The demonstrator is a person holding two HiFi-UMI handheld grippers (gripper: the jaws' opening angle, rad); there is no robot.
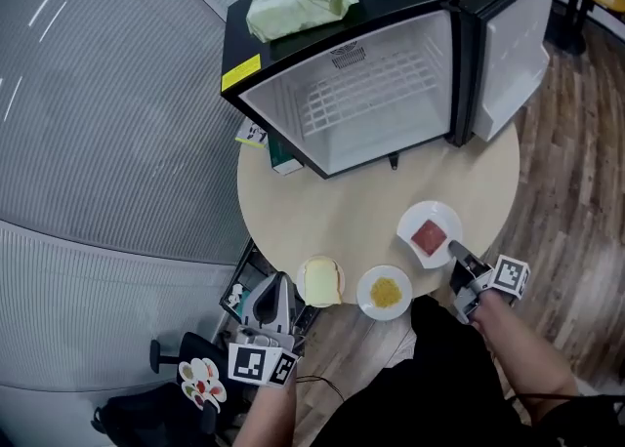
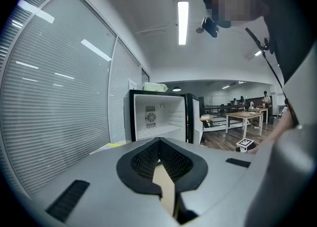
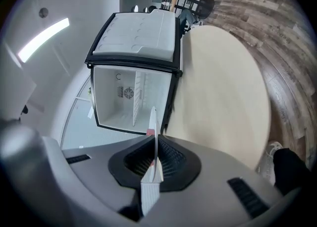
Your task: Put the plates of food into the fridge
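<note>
Three plates sit at the near edge of the round table [image 1: 342, 213]. My right gripper [image 1: 455, 252] is shut on the rim of the white plate with red food [image 1: 430, 235]. In the right gripper view that plate [image 3: 153, 164] shows edge-on between the jaws. My left gripper [image 1: 289, 291] is shut on the rim of the beige plate with pale yellow food [image 1: 320, 281]. This rim shows as a tan sliver [image 2: 164, 187] in the left gripper view. A white plate with yellow food [image 1: 384, 292] lies between them, untouched. The black fridge [image 1: 371, 94] stands open.
The fridge door [image 1: 513, 45] swings out to the right. A white wire shelf [image 1: 376, 94] is inside the fridge. A pale green bag [image 1: 301, 1] lies on its top. Small boxes [image 1: 273, 147] sit at its left corner. Blinds fill the left side, and wood floor lies to the right.
</note>
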